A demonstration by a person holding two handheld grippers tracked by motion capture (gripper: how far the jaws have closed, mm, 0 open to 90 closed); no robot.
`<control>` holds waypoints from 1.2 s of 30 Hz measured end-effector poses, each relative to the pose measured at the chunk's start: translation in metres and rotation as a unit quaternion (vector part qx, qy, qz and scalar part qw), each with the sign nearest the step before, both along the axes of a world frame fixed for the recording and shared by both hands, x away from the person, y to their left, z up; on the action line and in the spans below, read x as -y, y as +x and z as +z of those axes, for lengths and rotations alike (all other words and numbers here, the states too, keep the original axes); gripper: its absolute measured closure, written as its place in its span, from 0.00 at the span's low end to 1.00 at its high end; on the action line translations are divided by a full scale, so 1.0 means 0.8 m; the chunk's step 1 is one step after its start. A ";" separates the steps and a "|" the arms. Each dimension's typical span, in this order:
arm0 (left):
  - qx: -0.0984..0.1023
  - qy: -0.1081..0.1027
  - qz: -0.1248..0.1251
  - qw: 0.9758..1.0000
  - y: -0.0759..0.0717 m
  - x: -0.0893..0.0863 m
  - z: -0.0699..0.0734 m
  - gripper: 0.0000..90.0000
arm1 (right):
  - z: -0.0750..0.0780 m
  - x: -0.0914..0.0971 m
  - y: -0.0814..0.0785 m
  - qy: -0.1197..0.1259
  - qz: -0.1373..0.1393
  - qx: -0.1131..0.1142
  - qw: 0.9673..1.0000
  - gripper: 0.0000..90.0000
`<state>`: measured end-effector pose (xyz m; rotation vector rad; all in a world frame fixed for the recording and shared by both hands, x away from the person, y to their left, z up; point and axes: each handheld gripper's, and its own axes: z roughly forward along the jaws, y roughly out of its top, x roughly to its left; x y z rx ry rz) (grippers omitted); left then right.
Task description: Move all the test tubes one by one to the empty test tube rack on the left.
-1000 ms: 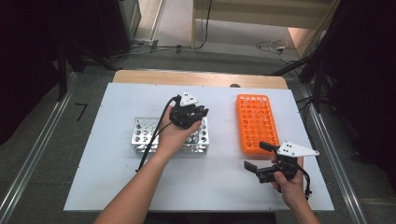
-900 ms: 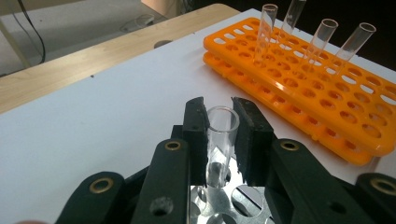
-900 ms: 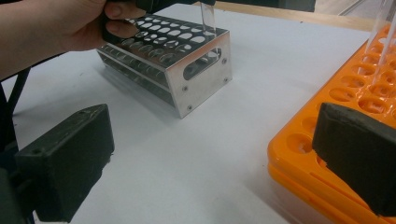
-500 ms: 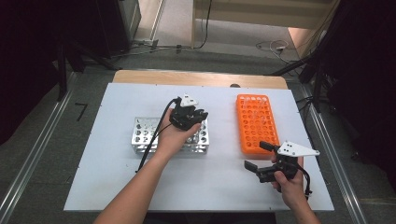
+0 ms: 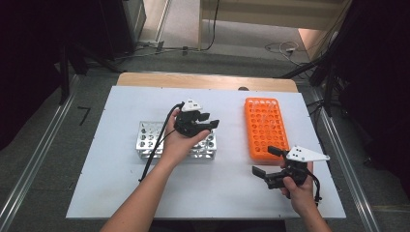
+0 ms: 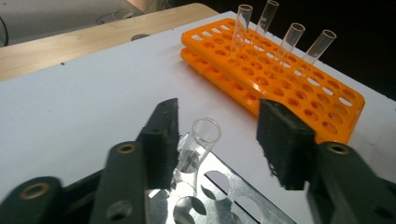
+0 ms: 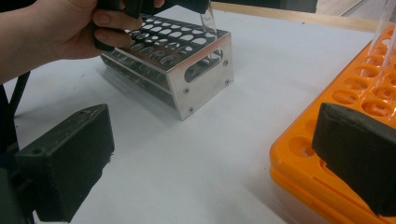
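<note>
My left gripper [image 5: 209,121] hovers over the right end of a silver metal tube rack [image 5: 147,140]. Its jaws have just been opening. A clear glass tube [image 6: 198,147] stands in a hole of the metal rack [image 6: 233,198] between them, close beside the left pad, well apart from the right one. The left gripper [image 6: 219,126] is open. My right gripper [image 5: 263,163] rests low near the front corner of the orange rack [image 5: 263,128], open with nothing between its pads. Several clear tubes [image 6: 289,39] stand in the orange rack [image 6: 289,84].
The racks sit on a white tabletop [image 5: 121,193] with a wooden strip [image 5: 203,81] along its far edge. The left gripper's black cable [image 5: 154,150] trails over the metal rack toward the person. From the right gripper view, bare table lies between the metal rack [image 7: 201,65] and the orange rack [image 7: 327,158].
The left gripper's jaws have spread apart over the metal rack. Both hands have stayed where they were.
</note>
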<state>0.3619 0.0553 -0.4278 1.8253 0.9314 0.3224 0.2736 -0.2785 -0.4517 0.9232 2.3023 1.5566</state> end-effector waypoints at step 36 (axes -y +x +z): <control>0.022 -0.039 -0.027 0.999 -0.097 -0.043 0.001 0.00 | 0.003 0.034 0.099 -0.003 -0.102 -0.033 0.994 0.06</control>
